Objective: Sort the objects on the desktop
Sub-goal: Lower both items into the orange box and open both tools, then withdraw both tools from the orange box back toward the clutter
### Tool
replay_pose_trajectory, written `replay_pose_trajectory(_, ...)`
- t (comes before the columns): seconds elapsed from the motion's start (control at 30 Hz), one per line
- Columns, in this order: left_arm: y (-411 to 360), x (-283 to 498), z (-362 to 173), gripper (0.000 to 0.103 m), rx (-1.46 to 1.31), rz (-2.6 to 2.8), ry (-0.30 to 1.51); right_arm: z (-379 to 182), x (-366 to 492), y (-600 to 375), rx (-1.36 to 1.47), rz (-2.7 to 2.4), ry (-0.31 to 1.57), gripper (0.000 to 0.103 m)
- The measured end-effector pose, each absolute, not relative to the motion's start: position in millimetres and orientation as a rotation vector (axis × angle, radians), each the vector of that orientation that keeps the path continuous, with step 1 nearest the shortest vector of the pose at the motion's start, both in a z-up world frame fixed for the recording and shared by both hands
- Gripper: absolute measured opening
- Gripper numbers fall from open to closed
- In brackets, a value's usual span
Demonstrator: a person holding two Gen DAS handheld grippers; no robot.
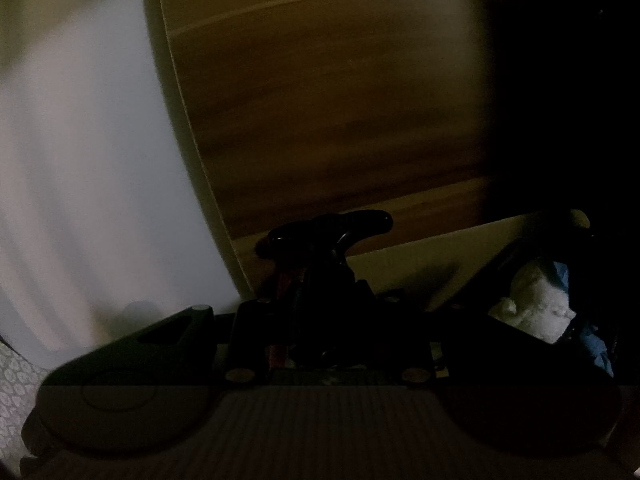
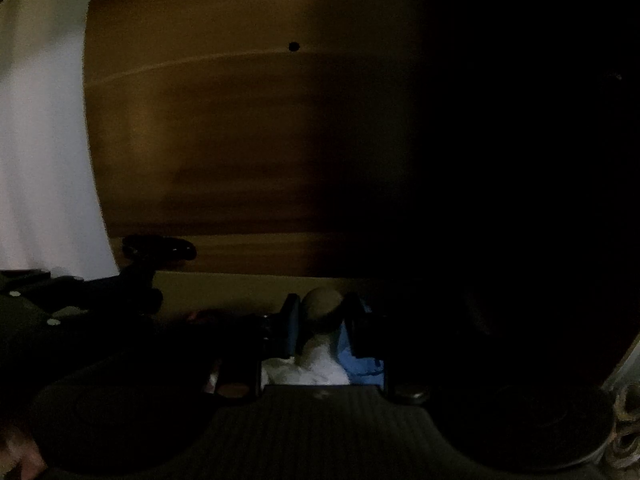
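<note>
The scene was very dark and blurred. In the left wrist view, the left gripper (image 1: 320,256) had its fingers drawn close on a dark, glossy object (image 1: 332,226) with a curved top bar; what the object was could not be determined. In the right wrist view, the right gripper (image 2: 322,320) had its fingers pinching a pale item with a rounded top (image 2: 320,304) and white and blue material lower down, possibly a small figure or toy; its identity was uncertain. The same pale item appeared at the right edge of the left view. Both held things were carried side by side near a cream-coloured surface (image 2: 224,288), presumably the desk, with a brown wooden panel (image 2: 240,140) standing behind it and a pale curtain-like area (image 1: 80,160) to the left. No container, tray or sorted group was visible. In my judgement, sorting was in mid-course: two objects were in hand, neither set down, and what remained could not be assessed.
</note>
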State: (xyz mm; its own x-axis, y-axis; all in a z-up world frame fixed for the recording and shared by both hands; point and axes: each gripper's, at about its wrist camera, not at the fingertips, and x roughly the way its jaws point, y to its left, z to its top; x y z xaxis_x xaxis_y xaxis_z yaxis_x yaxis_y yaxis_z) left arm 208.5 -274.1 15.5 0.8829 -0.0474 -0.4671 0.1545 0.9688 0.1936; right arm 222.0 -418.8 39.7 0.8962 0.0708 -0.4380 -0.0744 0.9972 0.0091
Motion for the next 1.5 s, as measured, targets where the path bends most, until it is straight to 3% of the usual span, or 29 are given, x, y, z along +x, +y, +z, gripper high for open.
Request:
replay_pose_trajectory(0.23,-277.3,215.3,11.3,0.031,0.213,-0.105,0.493,39.2,225.1,-418.9,-0.010,0.065,0.461,0.022)
replay_pose_trajectory(0.3,-277.5,214.2,11.6,0.060,0.214,-0.081,0.476,39.8,223.1,-419.8,-0.006,0.063,0.459,0.041)
replay_pose_trajectory(0.33,-277.6,214.5,11.6,0.067,0.216,-0.060,0.473,40.0,222.2,-419.6,-0.011,0.056,0.454,0.065)
replay_pose_trajectory(0.47,-276.5,214.4,11.5,0.081,0.210,-0.060,0.465,36.8,224.9,-420.0,-0.013,0.035,0.444,0.071)
replay_pose_trajectory(0.73,-267.9,204.4,12.1,0.088,0.175,-0.083,0.450,32.2,219.8,-427.1,0.013,0.038,0.455,0.074)
replay_pose_trajectory(0.87,-265.3,195.9,12.5,0.088,0.186,-0.105,0.425,27.8,213.4,-431.4,0.011,0.035,0.458,0.081)
replay_pose_trajectory(1.5,-257.3,164.2,11.0,0.090,0.156,-0.168,0.434,9.7,184.3,-440.4,0.040,0.046,0.472,0.089)
